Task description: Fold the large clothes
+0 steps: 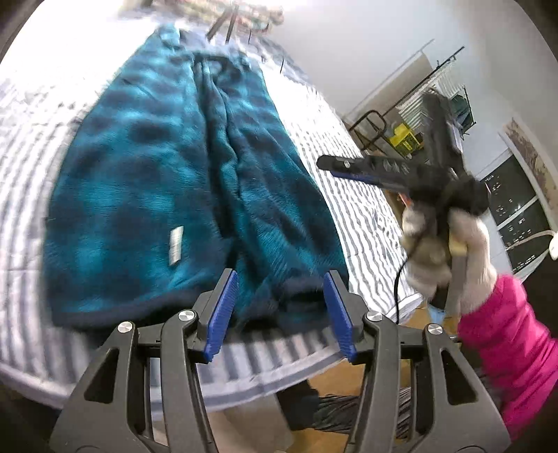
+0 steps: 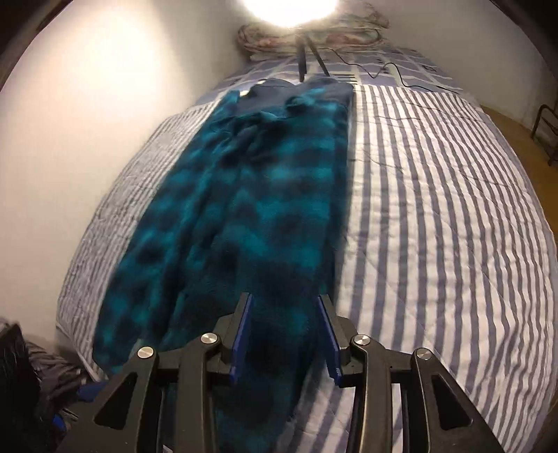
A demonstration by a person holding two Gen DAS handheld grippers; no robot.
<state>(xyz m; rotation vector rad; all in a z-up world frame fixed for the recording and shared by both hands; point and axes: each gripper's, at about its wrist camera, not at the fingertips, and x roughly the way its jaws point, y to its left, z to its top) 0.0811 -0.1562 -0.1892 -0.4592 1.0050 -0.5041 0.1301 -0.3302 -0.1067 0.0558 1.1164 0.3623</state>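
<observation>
While your left gripper hangs wide open over the near hem, your right gripper spreads wide above the same teal fleece garment, lying lengthwise on the striped bedspread. Farther off, cables and a bright lamp; a yellow bin sits under the rack, contents unclear.

A home bedroom: striped quilt on a bed, clothes rack nearby.
</observation>
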